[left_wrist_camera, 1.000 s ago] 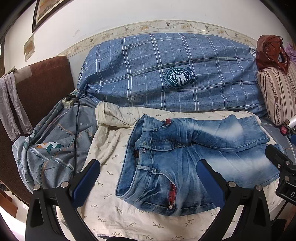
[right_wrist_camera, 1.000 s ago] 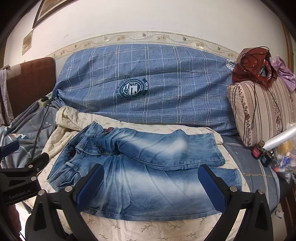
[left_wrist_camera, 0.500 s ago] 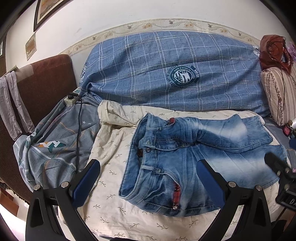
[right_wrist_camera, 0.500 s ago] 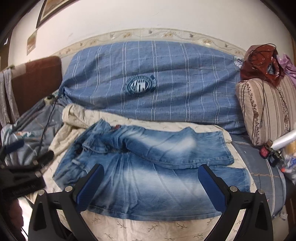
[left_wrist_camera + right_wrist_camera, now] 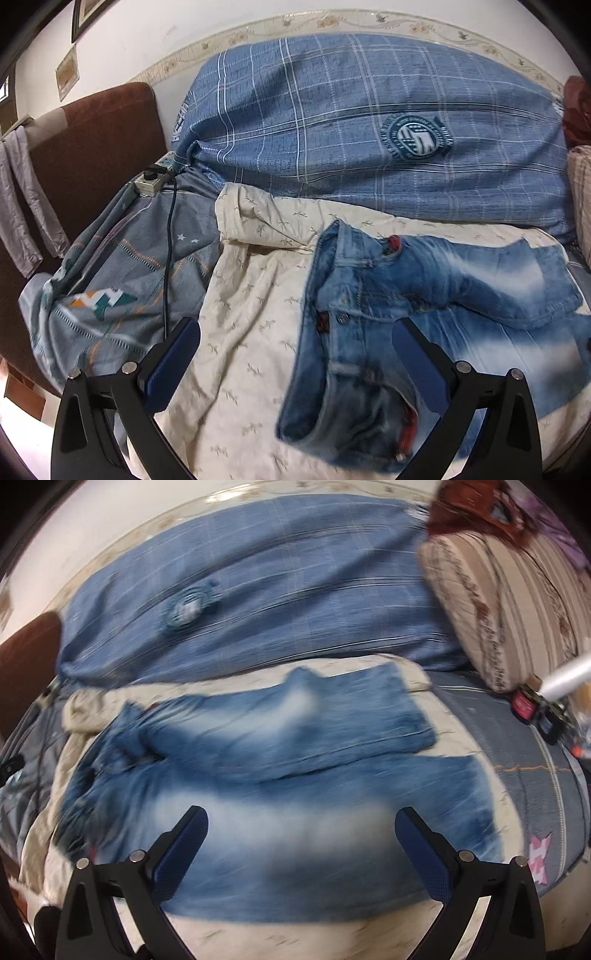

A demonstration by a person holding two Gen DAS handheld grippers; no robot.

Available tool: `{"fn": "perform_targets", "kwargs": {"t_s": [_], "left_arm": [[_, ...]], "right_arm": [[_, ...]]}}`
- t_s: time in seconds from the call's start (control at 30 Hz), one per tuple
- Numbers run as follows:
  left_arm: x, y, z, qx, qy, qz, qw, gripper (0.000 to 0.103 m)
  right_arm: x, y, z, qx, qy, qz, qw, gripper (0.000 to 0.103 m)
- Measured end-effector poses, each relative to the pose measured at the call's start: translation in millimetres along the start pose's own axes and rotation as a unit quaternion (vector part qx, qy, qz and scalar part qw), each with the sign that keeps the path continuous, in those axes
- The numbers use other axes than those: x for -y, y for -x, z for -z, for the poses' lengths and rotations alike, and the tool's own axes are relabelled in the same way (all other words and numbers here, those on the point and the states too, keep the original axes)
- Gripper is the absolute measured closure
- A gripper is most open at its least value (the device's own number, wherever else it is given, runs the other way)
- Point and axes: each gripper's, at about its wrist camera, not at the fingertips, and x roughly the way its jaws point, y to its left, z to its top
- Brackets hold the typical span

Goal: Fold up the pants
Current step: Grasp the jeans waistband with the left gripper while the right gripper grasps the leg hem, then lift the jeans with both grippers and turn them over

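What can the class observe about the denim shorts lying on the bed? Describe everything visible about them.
The denim shorts are faded blue jean fabric with pale washed patches. They lie flat on a cream leaf-print sheet, waistband towards the brown headboard side, legs pointing the other way. A metal button, a belt loop and red plaid lining at the pocket edges show. The far leg lies slightly over the near one. The shorts are unfolded, and neither open gripper touches them.

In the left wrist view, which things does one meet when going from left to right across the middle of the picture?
Grey cloth hanging on the brown headboard → grey patterned blanket with a black cable → cream sheet → denim pants.
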Motion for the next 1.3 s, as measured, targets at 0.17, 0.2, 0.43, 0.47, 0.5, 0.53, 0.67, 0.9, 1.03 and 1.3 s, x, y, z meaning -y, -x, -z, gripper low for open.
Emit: {"fn": "perform_targets", "kwargs": {"t_s": [0.17,0.2,0.43,0.47,0.5,0.53,0.67,0.9,1.03,1.3], "left_arm": [[-12,-46,-39,-0.024,0.009,-0.008,0.9996,0.0],[-14,-58,-47,-0.032,0.011,-0.013,0.9994,0.0],[-6,-140,-90,-0.089,0.026,-0.002,0.9957,0.0],[-1,-149,-93,-0.099,0.027,0.007,0.9947,0.0],[5,-159,-96,-0.109,0.029,0.016,0.9935,0.0],[12,-168,-98,-0.116,0.03,0.024,0.9925,0.0],[38,-201,-105,-0.136,0.032,0.044,0.9892,0.0],[74,-245,-104,-0.175,0.028,0.075,0.9814,0.018],[91,-268,-95,-0.201,0.004,0.081,0.9762,0.041],[90,-288,-86,-0.206,0.041,0.122,0.9701,0.076]], "right_arm": [[48,-17,-36,0.01,-0.047,-0.005,0.999,0.001],[53,-20,-42,0.013,-0.051,-0.006,0.999,0.001],[75,-56,-82,0.024,-0.054,-0.002,0.998,0.001],[79,-63,-87,0.024,-0.052,-0.002,0.998,0.001],[82,-67,-90,0.023,-0.052,-0.004,0.998,0.002],[87,-74,-95,0.024,-0.056,-0.011,0.998,0.002],[108,-90,-112,0.02,-0.084,-0.025,0.996,0.007],[120,-126,-145,0.006,-0.093,-0.043,0.995,0.021],[126,-158,-155,-0.016,-0.102,-0.025,0.994,0.024],[114,-219,-155,-0.08,-0.071,0.01,0.994,0.067]]}}
